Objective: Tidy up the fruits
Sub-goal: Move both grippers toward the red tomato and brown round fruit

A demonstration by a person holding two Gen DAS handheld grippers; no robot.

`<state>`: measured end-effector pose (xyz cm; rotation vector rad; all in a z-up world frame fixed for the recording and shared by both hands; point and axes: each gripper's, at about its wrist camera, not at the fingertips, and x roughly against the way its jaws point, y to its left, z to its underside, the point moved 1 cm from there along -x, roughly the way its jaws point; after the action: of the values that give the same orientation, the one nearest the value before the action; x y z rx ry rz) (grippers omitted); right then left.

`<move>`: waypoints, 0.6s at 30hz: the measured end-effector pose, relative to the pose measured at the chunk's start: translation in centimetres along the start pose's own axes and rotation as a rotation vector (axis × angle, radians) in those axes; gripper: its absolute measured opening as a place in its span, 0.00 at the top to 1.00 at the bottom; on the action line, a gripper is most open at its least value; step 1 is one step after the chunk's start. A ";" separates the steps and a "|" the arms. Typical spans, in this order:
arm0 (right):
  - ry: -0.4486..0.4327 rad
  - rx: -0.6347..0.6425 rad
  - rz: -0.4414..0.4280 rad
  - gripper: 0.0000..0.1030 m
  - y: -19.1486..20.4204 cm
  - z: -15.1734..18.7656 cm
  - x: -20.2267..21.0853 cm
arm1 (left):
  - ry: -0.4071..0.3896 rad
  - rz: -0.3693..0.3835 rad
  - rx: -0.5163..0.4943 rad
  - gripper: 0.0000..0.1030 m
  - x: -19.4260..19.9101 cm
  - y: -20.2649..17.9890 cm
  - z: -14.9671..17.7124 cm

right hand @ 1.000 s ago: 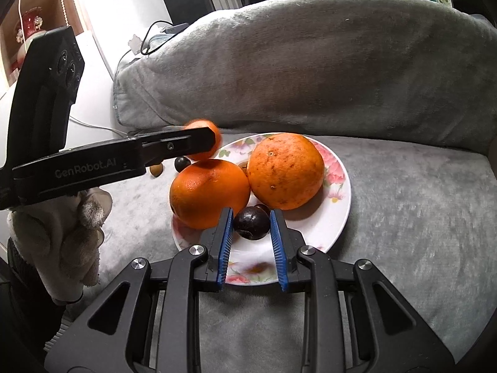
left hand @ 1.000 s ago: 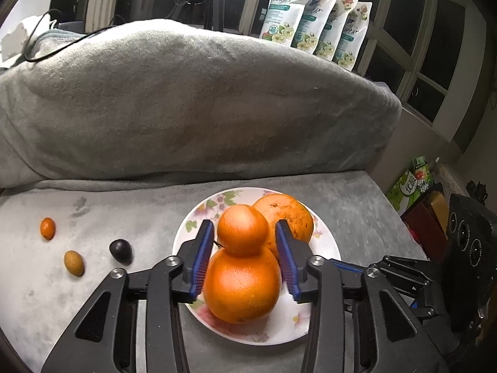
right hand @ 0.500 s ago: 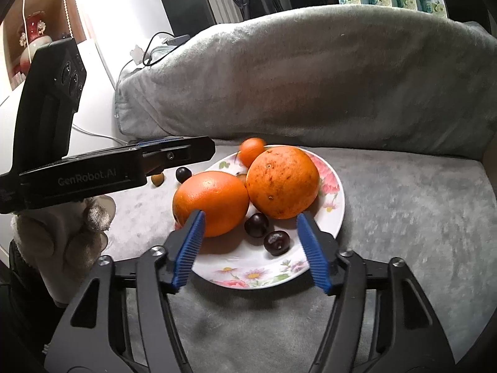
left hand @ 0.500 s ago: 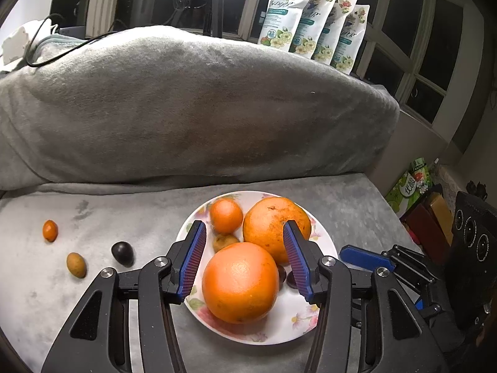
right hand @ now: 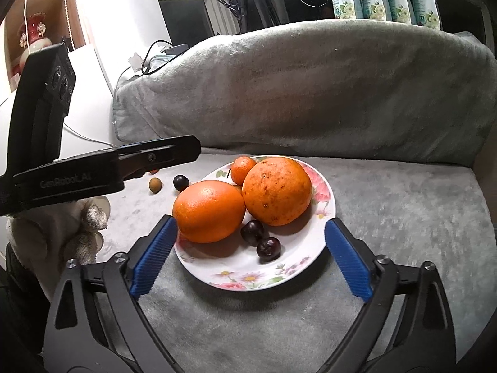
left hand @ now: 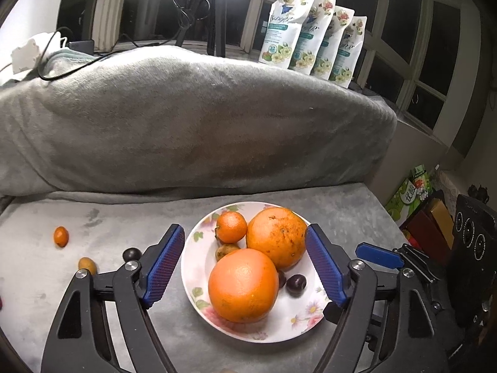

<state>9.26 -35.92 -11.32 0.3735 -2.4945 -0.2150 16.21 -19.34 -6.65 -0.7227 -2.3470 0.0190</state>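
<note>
A flowered white plate (left hand: pixel 298 323) (right hand: pixel 298 267) on the grey blanket holds two big oranges (left hand: pixel 242 286) (right hand: pixel 208 211), a small tangerine (left hand: pixel 231 227) (right hand: pixel 243 169), a small brown fruit (left hand: pixel 226 250) and two dark cherries (left hand: pixel 296 284) (right hand: pixel 268 247). My left gripper (left hand: pixel 245 264) is open and empty, hovering over the plate's near side. My right gripper (right hand: pixel 248 255) is open and empty, just in front of the plate. On the blanket left of the plate lie a small orange kumquat (left hand: pixel 60 236), a brown fruit (left hand: pixel 87 264) (right hand: pixel 154 184) and a dark cherry (left hand: pixel 132 253) (right hand: pixel 180 181).
A big grey cushion (left hand: pixel 186 118) (right hand: pixel 310 93) rises behind the plate. Refill pouches (left hand: pixel 310 31) stand on the sill behind it. Boxes and a black device (left hand: pixel 472 248) lie right of the blanket. The left gripper's body (right hand: pixel 93 174) crosses the right wrist view.
My left gripper let go of the tangerine, which now lies on the plate, and opened wide. My right gripper let go of a cherry onto the plate and opened. Both pulled back.
</note>
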 end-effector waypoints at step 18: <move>-0.003 0.035 0.037 0.04 2.6 -1.5 0.9 | -0.063 -0.026 0.015 0.22 3.7 2.7 0.0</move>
<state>8.92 -33.89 -8.98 0.3413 -2.5086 -0.1579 15.20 -15.16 -4.96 -0.6933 -2.4136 0.0491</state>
